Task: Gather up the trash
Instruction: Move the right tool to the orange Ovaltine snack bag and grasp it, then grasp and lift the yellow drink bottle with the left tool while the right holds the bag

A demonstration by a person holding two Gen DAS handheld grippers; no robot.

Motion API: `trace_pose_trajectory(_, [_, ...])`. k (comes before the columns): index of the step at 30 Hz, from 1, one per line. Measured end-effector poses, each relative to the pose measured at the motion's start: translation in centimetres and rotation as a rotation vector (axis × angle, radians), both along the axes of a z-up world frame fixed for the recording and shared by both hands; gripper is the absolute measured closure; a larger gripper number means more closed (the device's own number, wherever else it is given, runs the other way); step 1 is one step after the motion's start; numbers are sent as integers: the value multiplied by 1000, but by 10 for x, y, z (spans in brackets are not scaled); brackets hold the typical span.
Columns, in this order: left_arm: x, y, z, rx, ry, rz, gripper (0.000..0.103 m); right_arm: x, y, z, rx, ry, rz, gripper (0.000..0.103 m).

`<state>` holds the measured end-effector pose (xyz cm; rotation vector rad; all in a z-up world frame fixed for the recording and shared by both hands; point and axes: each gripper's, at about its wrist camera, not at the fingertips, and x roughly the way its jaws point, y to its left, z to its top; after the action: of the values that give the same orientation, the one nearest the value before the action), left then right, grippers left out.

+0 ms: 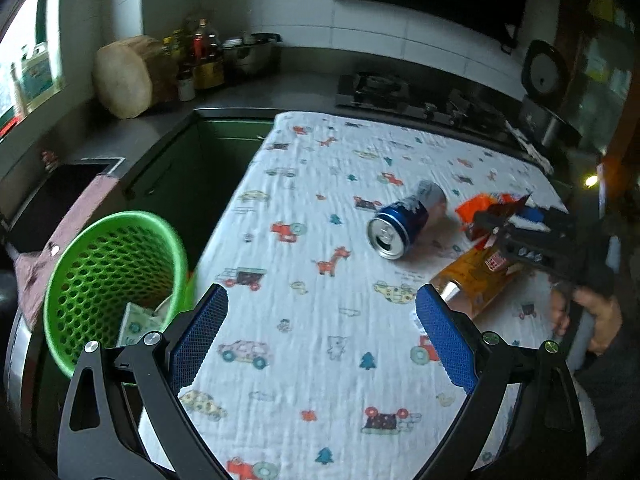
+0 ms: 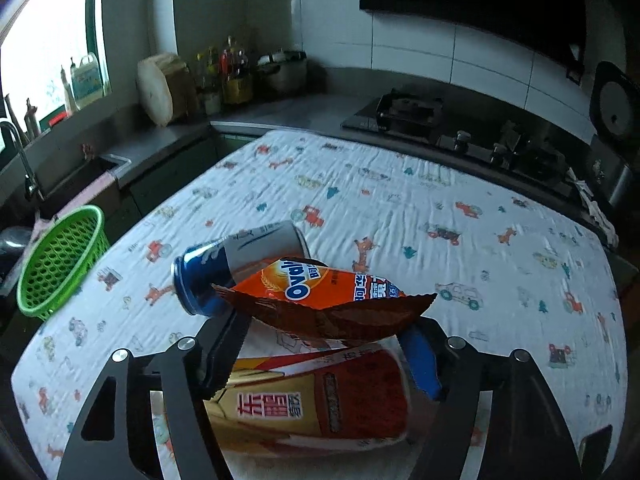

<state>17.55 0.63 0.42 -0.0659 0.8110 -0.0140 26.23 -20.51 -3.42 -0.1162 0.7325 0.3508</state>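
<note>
Trash lies in a small cluster on the white quilted cloth [image 1: 320,320] printed with cars and giraffes that covers the table. A blue and silver drink can [image 2: 236,260] lies on its side with its opened top facing the near left. Just to its right is an orange Ovaltine snack wrapper [image 2: 320,296], and nearer still a yellow and red flat pouch [image 2: 316,400] with printed characters.

The right gripper [image 2: 324,344] points down over this pile. Its jaws stand at about half width on either side of the orange wrapper, whose brown crimped lower edge sits between the fingers. Whether the pads already press on it is not clear from the right wrist view, since the wrapper hides the tips. The wrapper looks raised off the cloth, above the pouch, which suggests a pinch on its edge, the easiest place to take a limp foil bag.

The left gripper [image 1: 320,328] hovers over bare cloth at the near side, jaws wide and empty, blue pads [image 1: 444,340] facing each other. It sits between the can and the green perforated plastic basket [image 1: 116,276] at the left table edge, which already holds a white packet [image 1: 138,322]. From there, the can seems the likely next pick for this hand.
</note>
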Motion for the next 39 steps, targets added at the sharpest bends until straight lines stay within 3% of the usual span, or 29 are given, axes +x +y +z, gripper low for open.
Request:
trace_pose_trajectory(9, [27, -58, -34, -38, 57, -209, 9, -34, -38, 32, 46, -45, -3, 35])
trace_pose_trajectory(19, [50, -125, -48, 51, 30, -406, 9, -54, -74, 35, 45, -46, -26, 35])
trace_pose_trajectory(26, [65, -159, -59, 132, 23, -488, 10, -54, -90, 28, 54, -32, -41, 35])
trace_pose_trajectory(39, [90, -179, -83, 160, 81, -577, 21, -49, -101, 17, 61, -7, -64, 35])
